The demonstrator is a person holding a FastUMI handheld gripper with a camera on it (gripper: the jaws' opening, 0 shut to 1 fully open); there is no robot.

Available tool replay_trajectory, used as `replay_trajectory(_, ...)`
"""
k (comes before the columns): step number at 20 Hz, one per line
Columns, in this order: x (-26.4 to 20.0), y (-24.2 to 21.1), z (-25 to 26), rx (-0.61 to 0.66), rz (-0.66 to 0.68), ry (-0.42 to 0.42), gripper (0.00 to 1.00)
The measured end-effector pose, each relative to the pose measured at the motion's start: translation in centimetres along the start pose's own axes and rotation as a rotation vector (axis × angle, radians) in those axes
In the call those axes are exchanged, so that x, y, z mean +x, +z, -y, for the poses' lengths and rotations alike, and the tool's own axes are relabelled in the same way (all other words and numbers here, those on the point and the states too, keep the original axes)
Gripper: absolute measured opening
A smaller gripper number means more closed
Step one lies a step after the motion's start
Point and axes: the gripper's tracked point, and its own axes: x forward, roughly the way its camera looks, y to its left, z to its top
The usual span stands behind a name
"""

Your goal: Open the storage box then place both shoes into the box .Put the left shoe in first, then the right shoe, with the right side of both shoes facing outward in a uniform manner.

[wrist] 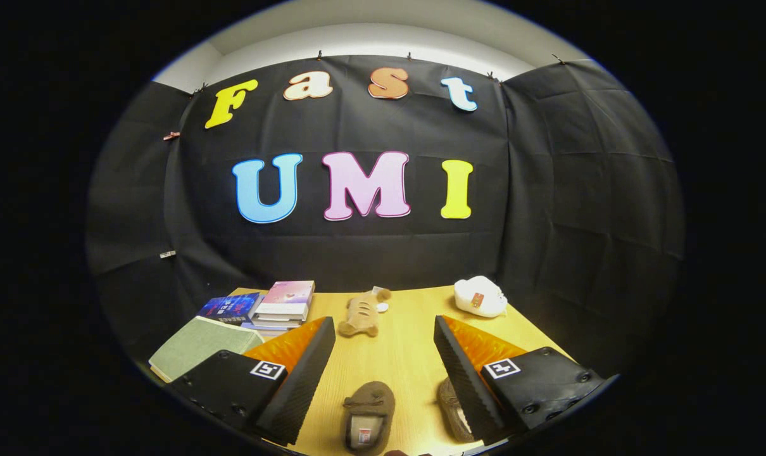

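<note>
on the wooden table (414, 354) both brown shoes (369, 423) lie loose below our gripper (383, 358), fingers spread wide, holding nothing; we judge nothing boxed yet

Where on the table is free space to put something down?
Bare wood lies between the plush toy and the white object, and ahead of the open gripper toward the brown shoe. It is crowded around the books and the green cloth.

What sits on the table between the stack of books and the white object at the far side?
In the gripper view, a tan plush toy lies between the books and the white object. The gripper is open.
</note>
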Motion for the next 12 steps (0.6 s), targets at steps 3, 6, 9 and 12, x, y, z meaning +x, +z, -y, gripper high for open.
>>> replay_trajectory(3,0.8,-0.2,-1.0,0.022,-0.025,0.031,0.98)
replay_trajectory(6,1.3,-1.6,-3.4,0.05,-0.076,0.135,0.99)
replay_trajectory(9,1.7,-3.7,-5.2,0.085,-0.15,0.211,0.99)
replay_trajectory(12,2.3,-5.9,-8.0,0.132,-0.234,0.302,0.99)
